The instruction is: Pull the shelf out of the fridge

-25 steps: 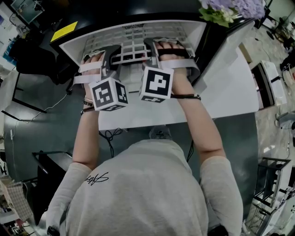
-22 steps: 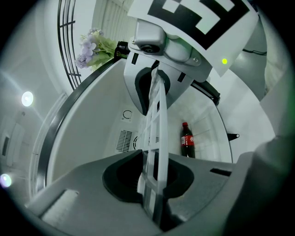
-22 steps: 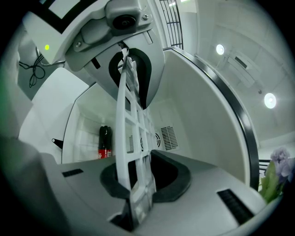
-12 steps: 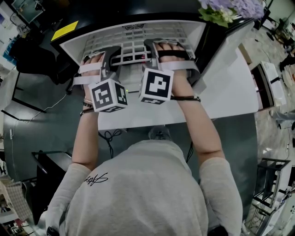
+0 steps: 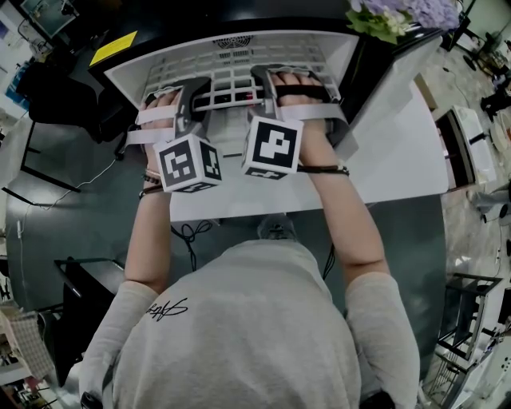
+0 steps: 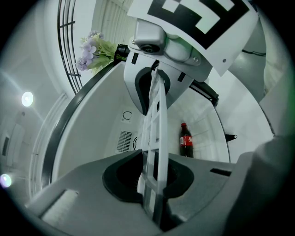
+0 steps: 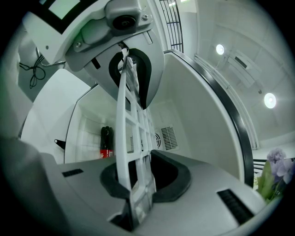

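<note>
On the shelf (image 5: 230, 83), left tool (image 5: 196, 94), right tool (image 5: 262, 83)

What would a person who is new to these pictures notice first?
Mid-frame in the head view, the left gripper and right gripper both clamp the front edge of the white wire shelf in the open fridge. Behind it a cola bottle shows, and purple flowers sit at the top right corner.

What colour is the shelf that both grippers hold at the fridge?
White, an open grid of bars; the shelf shows best in the right gripper view.
</note>
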